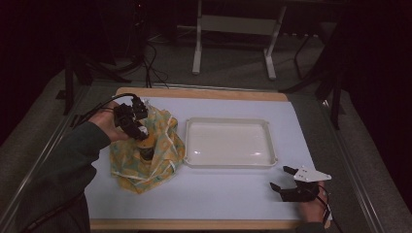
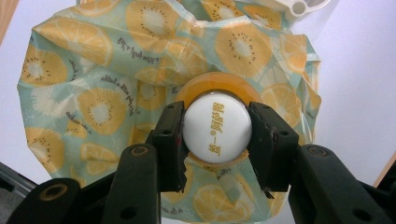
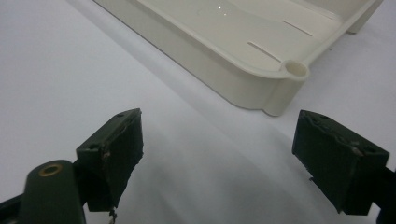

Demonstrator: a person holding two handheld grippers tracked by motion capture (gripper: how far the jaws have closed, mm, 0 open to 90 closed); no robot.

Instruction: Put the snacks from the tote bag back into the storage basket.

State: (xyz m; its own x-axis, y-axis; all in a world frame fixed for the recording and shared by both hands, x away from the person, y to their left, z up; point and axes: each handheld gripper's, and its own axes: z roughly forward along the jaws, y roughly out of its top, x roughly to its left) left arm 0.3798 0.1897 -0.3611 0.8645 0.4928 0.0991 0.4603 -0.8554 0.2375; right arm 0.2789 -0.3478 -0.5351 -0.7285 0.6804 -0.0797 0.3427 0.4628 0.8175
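A: Left gripper (image 1: 138, 130) first, from the high view: you've got it at nine o'clock on the table, tilted down onto the bottle (image 1: 145, 148) that stands in the cloth (image 1: 145, 155). From up here I can't see the pads meet the cap.

B: And the other hand?

A: Your right gripper (image 1: 284, 178) rests at about five o'clock, jaws spread, nothing between them. The tray (image 1: 228, 122) sits mid-table, bare, touching neither gripper.

B: Left gripper view?

A: That settles it. Both pads are pressed on the white cap (image 2: 217, 127), one at nine o'clock and one at three, so you're clamped on it. The orange shoulder of the bottle shows at twelve o'clock behind the cap, and cloth spreads all round it.

B: So which step am I in?

A: I'd judge the grasp is made and the lift not yet begun. Next you'll want a straight pull upward, squeeze kept firm, since a round smooth cap may slip. The cloth could drag along too.

B: Right gripper view?

A: Wide-open jaws over bare mat (image 3: 56, 70), with the tray's corner at one o'clock, near but apart.

B: Count?

A: One bottle, one cap, one cloth, one tray, two grippers.
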